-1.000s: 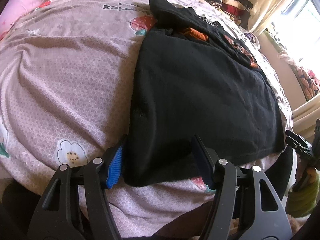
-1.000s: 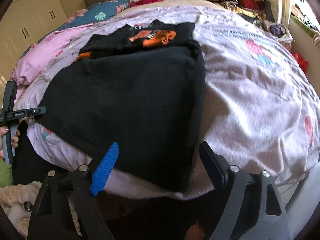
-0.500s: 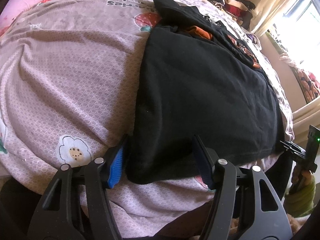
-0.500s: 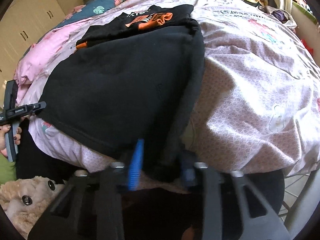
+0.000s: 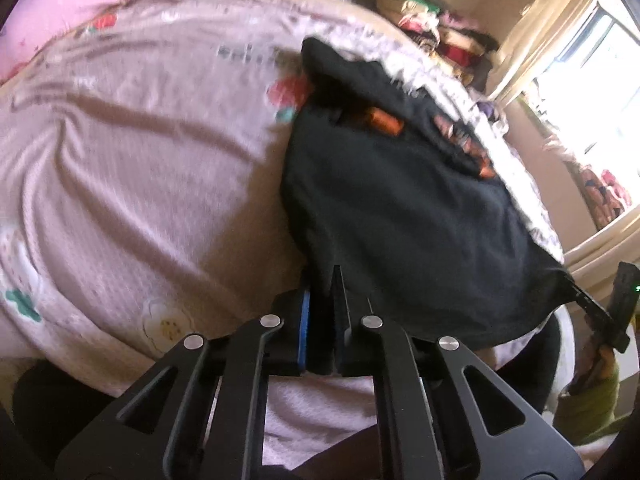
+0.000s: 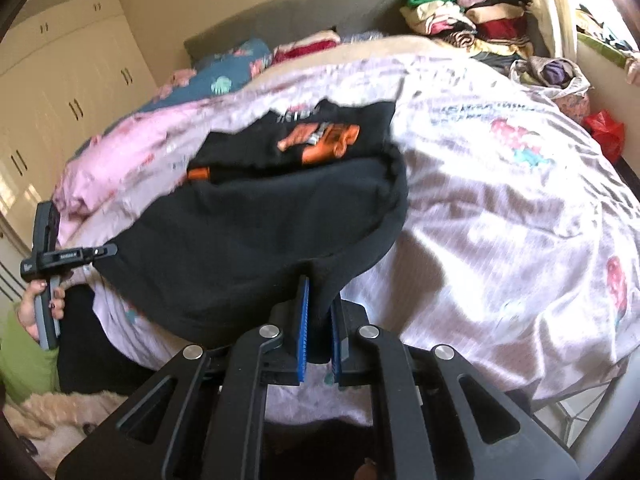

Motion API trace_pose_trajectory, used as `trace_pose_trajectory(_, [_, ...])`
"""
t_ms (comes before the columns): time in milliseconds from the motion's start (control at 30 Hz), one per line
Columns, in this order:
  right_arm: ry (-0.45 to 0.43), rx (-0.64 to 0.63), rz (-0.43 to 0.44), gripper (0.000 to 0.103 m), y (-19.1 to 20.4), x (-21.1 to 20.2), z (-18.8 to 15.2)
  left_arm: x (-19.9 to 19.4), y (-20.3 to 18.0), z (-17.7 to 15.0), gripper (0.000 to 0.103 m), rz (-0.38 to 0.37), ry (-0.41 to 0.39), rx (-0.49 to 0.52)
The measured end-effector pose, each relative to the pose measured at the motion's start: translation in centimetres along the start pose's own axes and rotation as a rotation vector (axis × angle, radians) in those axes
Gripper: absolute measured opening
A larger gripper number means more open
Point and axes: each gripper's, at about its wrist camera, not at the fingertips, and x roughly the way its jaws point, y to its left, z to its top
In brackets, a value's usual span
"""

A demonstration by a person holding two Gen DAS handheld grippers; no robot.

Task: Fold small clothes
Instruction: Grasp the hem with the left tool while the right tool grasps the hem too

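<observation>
Nearest me, my left jaws point(image 5: 323, 320) have just closed and now pinch the near left corner of the black cotton T-shirt with an orange print point(image 5: 400, 216); the blue pads are pressed together with only the hem's dark cloth between them. My right jaws point(image 6: 318, 320) have also just closed, and they pinch the near right corner in the same way, a fold of black fabric bunched between the pads. Both corners are off the bed, so the near hem hangs between my two grips like a shallow sling, while the rest of the garment lies on the mauve quilted bedspread with strawberry and flower prints point(image 5: 140, 168). The orange print and the neck end rest farther up the bed, crumpled and partly doubled under.

What worries me is evenness. If one corner travels ahead of the other, the fold will land skewed. The cloth looks thin and limp, so a shallow bite could slip out mid-carry and drop that side in a heap. The bedspread is soft and wrinkled; dragging the shirt instead of lifting it could pull the cover along and ruck the far end further.

Beyond, stacked folded clothes point(image 6: 472, 20) sit by the headboard, well apart from my work.
</observation>
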Motion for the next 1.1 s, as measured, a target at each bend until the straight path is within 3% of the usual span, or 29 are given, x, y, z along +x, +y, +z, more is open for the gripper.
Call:
trace_pose_trajectory(500, [-0.232, 0.049, -0.003, 0.008, -0.7, -4.5, 3.6, -5.6, -3.9, 4.8, 0.003, -0.094, -0.203, 0.041])
trace_pose_trajectory(767, [-0.283, 0.075, -0.011, 0.008, -1.2, -4.7, 6.0, -7.9, -4.2, 7.9, 0.0, -0.095, -0.303, 0.033])
trace_pose_trajectory(900, [-0.266, 0.095, -0.036, 0.008, -1.6, -3.2, 7.0, -6.4, -3.1, 9.0, 0.0, -0.074, -0.271, 0.005])
trace_pose_trajectory(1000, [-0.25, 0.094, -0.044, 0.008, -1.6, -2.7, 7.0, -4.6, -2.4, 8.3, 0.0, -0.074, -0.195, 0.001])
trace_pose_trajectory(1067, [-0.242, 0.085, -0.049, 0.008, -1.7, -2.5, 6.7, -3.4, -2.0, 7.1, 0.012, -0.072, -0.135, 0.0])
trace_pose_trajectory(1100, [-0.239, 0.085, -0.056, 0.008, -1.7, -2.5, 6.4, -2.8, -1.8, 6.4, 0.026, -0.081, -0.102, -0.004])
